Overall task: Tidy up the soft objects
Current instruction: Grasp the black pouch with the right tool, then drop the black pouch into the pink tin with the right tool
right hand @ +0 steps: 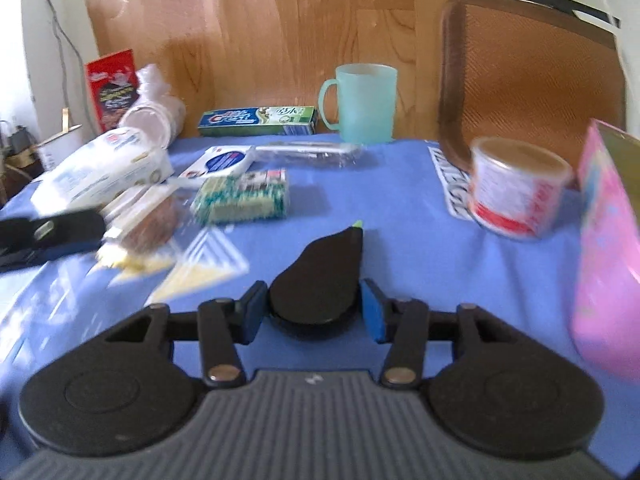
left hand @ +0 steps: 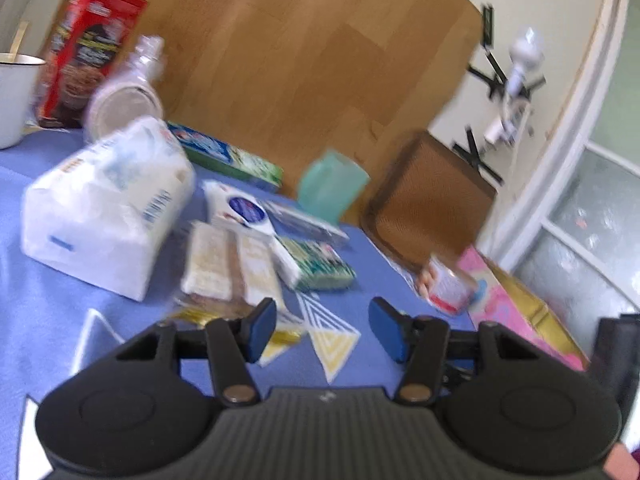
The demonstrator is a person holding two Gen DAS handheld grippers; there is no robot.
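Note:
My left gripper (left hand: 322, 330) is open and empty above the blue tablecloth (left hand: 48, 308), just short of a clear pack of bread slices (left hand: 230, 270). A white soft package (left hand: 106, 204), a green sponge pack (left hand: 320, 266) and a white pouch with a blue oval (left hand: 244, 208) lie beyond it. My right gripper (right hand: 312, 312) is closed on a black avocado-shaped soft toy (right hand: 320, 280) with a green tip. In the right wrist view the left gripper's arm (right hand: 48, 236) shows at the left beside the bread pack (right hand: 148, 220).
A teal mug (right hand: 362, 102), a toothpaste box (right hand: 258, 120), a red cereal box (left hand: 90, 52), stacked plastic cups (left hand: 128, 96), a white pot (left hand: 12, 96), a red-and-white tub (right hand: 516, 188), a pink box (right hand: 608, 248) and a brown chair (right hand: 528, 68).

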